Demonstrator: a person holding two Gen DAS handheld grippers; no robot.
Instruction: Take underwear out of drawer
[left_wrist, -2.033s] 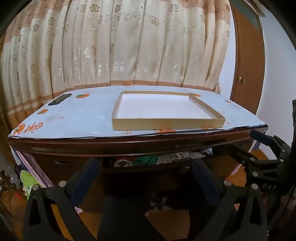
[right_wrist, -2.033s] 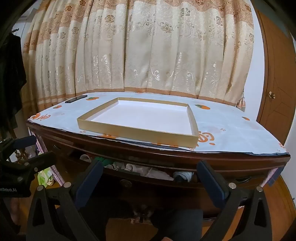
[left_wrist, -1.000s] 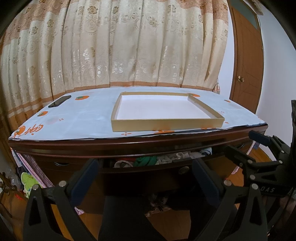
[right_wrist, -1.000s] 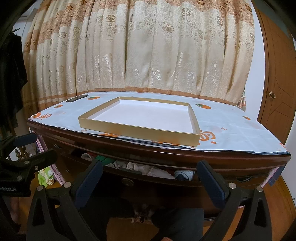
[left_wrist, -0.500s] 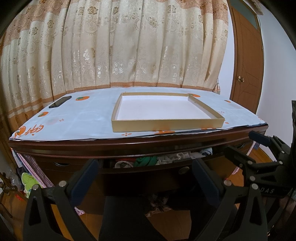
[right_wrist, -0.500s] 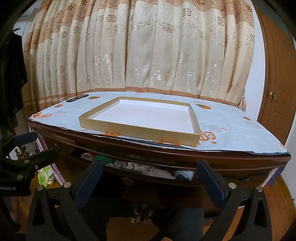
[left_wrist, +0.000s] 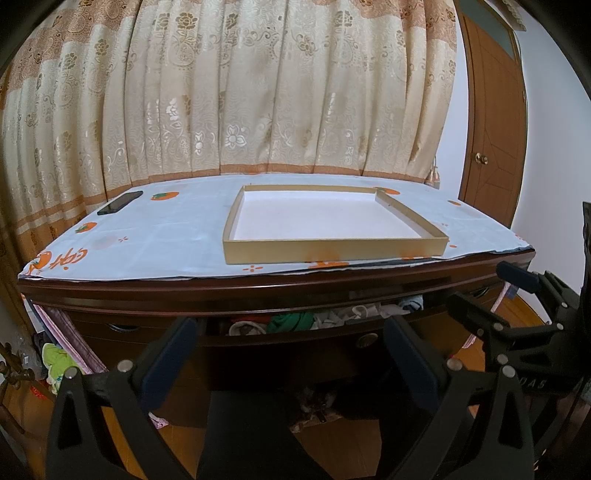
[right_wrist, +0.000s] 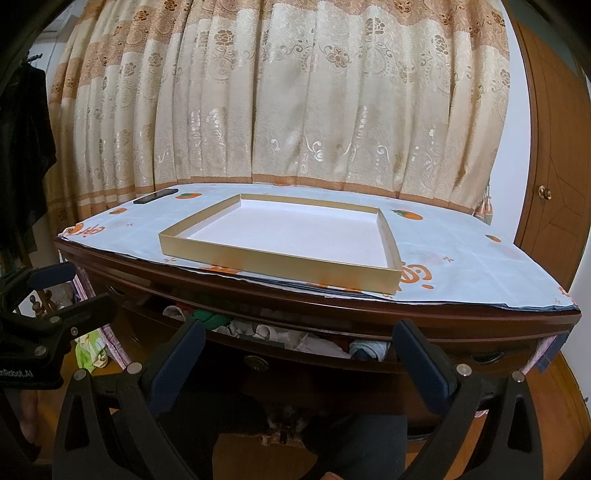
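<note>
Drawer (right_wrist: 258, 363) only partly open — narrow gap over the underwear (right_wrist: 258, 332). Left gripper (left_wrist: 288, 354) and right gripper (right_wrist: 299, 363) both spread wide, empty. Risk of fingertips striking the dresser top edge (right_wrist: 332, 314), or snagging several garments at once.

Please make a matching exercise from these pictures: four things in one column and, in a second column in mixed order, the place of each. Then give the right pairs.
Things:
1. phone
2. gold tray
3. clothes
4. door

Places:
A. in the partly open drawer
B. far left corner of the tabletop
C. right of the curtain
D. middle of the tabletop, on the cloth

Pairs: 1-B, 2-D, 3-A, 4-C
</note>
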